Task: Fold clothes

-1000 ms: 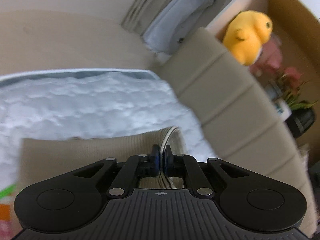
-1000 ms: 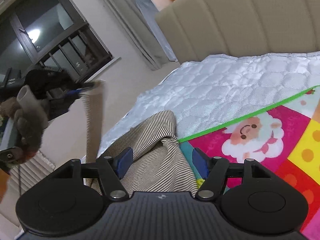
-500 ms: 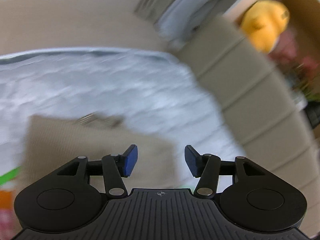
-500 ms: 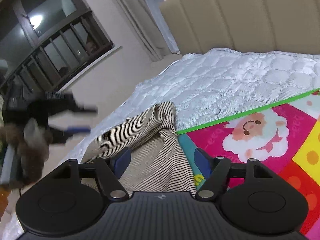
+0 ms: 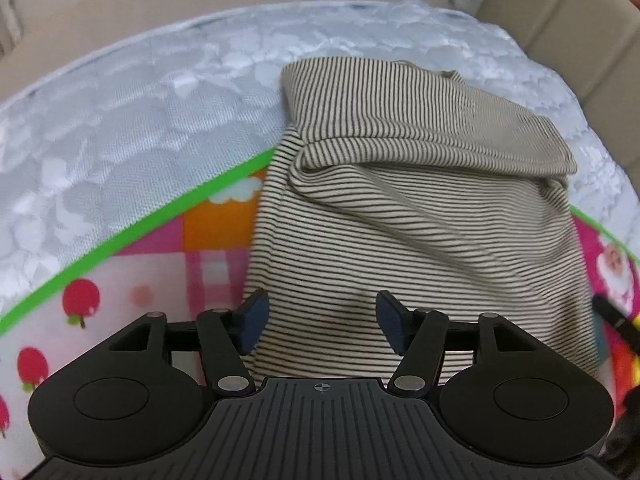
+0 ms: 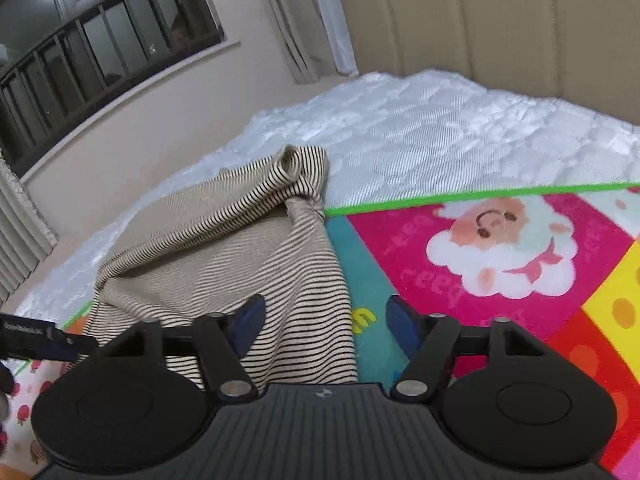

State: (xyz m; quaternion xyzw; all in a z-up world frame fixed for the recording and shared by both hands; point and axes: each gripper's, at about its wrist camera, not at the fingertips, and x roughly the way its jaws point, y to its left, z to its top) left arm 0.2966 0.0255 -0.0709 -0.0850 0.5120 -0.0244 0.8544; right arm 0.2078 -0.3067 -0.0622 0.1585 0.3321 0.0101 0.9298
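A beige shirt with thin black stripes [image 5: 420, 208] lies on the play mat, its far part folded back over the rest. My left gripper [image 5: 320, 320] hovers over its near edge with the jaws opening; the striped cloth lies under the gap and the blue pads [image 5: 252, 316] do not press on it. My right gripper [image 6: 325, 324] is over the shirt's [image 6: 224, 248] near right edge, jaws closing. Its left pad is above the cloth, its right pad above the mat, and neither grips. The left gripper's tip [image 6: 40, 340] shows at the far left.
The colourful play mat [image 6: 500, 248] with a green border covers part of a white quilted mattress [image 6: 440, 136]. A beige padded headboard [image 6: 500, 20] stands behind. A barred window [image 6: 100, 40] and curtains [image 6: 304, 20] are beyond the bed's far side.
My left gripper let go of the shirt's end, which dropped folded over the rest. That gripper opened and came down over the near edge. The right gripper sank a little.
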